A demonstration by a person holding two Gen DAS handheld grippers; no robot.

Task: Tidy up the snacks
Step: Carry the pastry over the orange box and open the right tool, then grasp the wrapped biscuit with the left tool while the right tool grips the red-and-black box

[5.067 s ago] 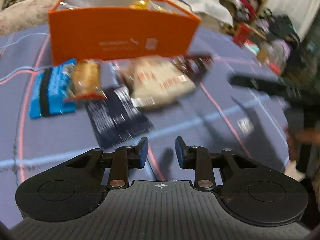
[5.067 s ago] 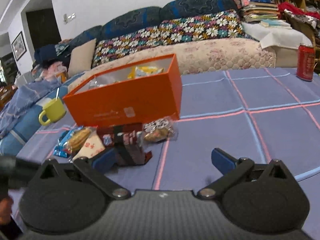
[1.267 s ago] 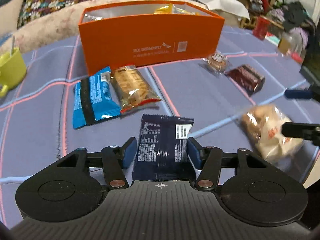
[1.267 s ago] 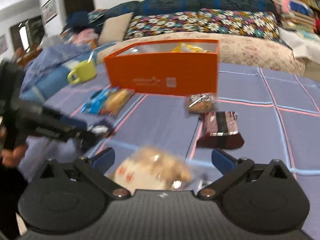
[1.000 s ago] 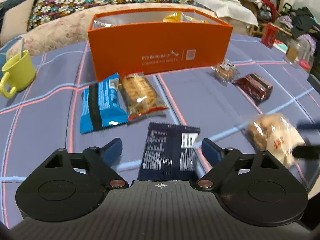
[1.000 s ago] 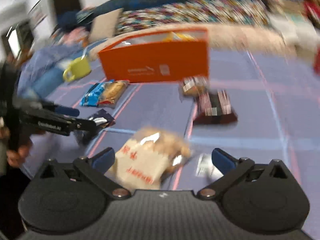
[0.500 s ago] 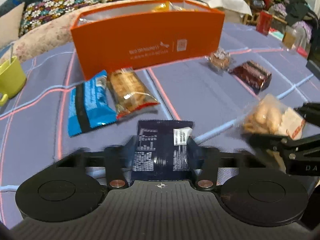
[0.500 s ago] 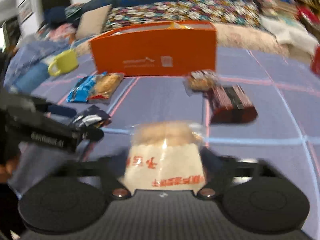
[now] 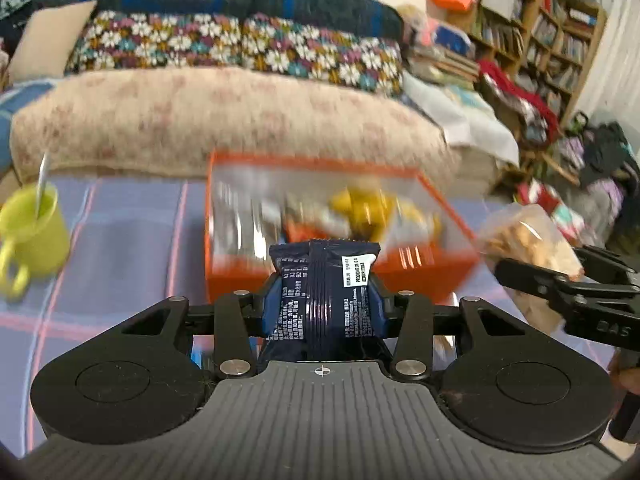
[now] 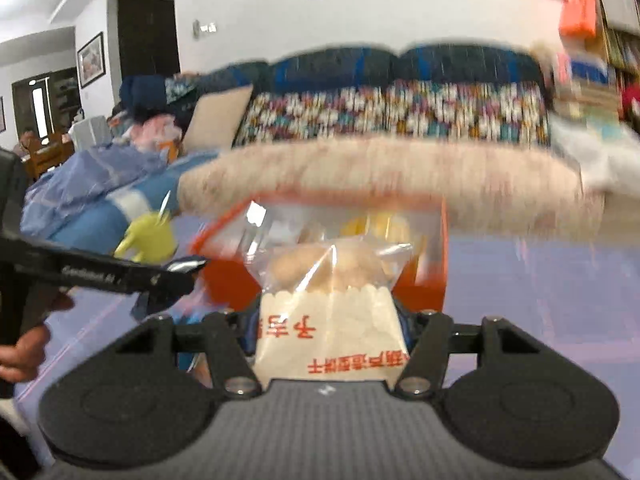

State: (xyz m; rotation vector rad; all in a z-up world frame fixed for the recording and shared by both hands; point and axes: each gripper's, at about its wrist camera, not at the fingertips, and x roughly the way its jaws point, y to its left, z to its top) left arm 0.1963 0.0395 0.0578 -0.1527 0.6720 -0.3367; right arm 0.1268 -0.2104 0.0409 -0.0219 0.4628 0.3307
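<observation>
we take the orange box (image 9: 420, 276) as our landmark; it sits open-topped on the purple checked cloth (image 9: 128, 240), in front of the sofa (image 9: 224, 120), with blurred packets inside, a yellow one (image 9: 360, 204) among them.

our left gripper (image 9: 324, 304) is clamped on the dark blue snack packet (image 9: 324, 284), which stands upright between the fingers, lifted off the cloth just before the box's near wall, its white label toward the box's right half. in the right wrist view the same gripper (image 10: 176, 276) reaches in from the left of the box, at its near left corner.

our right gripper (image 10: 328, 328) is closed on the clear bag of pale biscuits (image 10: 328, 304), white band with red lettering at the bottom, held up in front of the box's near wall so the bag's top overlaps the box's opening. in the left wrist view that gripper (image 9: 560, 280) and bag (image 9: 524, 248) sit just off the box's right near corner.

a yellow-green mug (image 9: 34, 232) with a spoon (image 9: 42, 184) in it stands on the cloth well left of the box. motion blur hides the finer print and the box's contents.
</observation>
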